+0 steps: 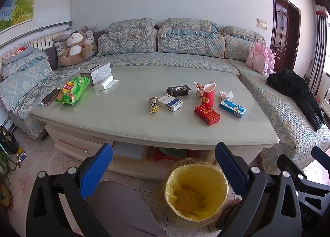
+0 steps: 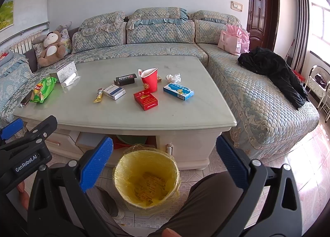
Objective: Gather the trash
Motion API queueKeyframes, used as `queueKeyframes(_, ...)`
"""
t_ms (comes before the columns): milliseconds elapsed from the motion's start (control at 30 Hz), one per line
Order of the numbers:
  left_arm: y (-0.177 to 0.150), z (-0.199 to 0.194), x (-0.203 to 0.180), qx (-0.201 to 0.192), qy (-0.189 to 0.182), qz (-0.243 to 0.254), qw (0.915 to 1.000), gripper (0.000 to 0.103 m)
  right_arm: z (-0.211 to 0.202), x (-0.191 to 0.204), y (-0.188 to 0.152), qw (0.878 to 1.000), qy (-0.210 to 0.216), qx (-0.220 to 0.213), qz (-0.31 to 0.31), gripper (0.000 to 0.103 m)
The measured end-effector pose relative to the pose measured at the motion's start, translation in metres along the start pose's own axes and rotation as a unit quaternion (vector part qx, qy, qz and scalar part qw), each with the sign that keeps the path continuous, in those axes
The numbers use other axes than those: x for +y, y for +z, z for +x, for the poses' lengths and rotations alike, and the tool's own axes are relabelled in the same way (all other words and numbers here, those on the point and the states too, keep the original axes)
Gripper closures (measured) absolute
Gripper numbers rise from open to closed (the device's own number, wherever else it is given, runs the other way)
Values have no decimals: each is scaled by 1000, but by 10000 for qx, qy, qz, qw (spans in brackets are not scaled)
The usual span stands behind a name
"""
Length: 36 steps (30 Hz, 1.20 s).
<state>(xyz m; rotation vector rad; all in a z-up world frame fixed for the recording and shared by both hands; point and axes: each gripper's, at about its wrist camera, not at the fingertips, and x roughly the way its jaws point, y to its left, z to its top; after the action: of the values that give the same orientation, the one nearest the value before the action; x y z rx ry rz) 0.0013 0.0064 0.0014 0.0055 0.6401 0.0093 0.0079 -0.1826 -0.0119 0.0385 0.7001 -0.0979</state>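
Observation:
A pale table (image 1: 144, 125) (image 2: 185, 113) holds litter: a red paper cup (image 1: 208, 94) (image 2: 150, 80), a red cigarette pack (image 1: 207, 114) (image 2: 145, 100), a blue box (image 1: 232, 108) (image 2: 178, 91), a white-blue box (image 1: 170, 102) (image 2: 114, 91), a black box (image 1: 179, 90) (image 2: 125, 79), a snack wrapper (image 1: 153, 104) (image 2: 98, 95), a crumpled tissue (image 1: 225, 94) (image 2: 173, 77). A bin with a yellow liner (image 1: 197, 192) (image 2: 146, 177) stands on the floor in front. My left gripper (image 1: 164, 166) and right gripper (image 2: 164, 161) are open and empty, held above the bin.
A green chips bag (image 1: 72, 90) (image 2: 43, 89), a phone (image 1: 50, 96), a tissue box (image 1: 97, 72) (image 2: 65, 70) and a paper roll (image 1: 106, 82) lie at the table's left. A sofa (image 1: 165, 59) wraps the table, with a black coat (image 2: 274, 71). My knees are below the grippers.

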Motion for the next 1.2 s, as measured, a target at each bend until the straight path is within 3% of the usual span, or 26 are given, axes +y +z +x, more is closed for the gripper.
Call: queueKeyframes(1200,-1,16,4,84,32,-7,10000,6,16,3,2,9999,-45,95,-32,5)
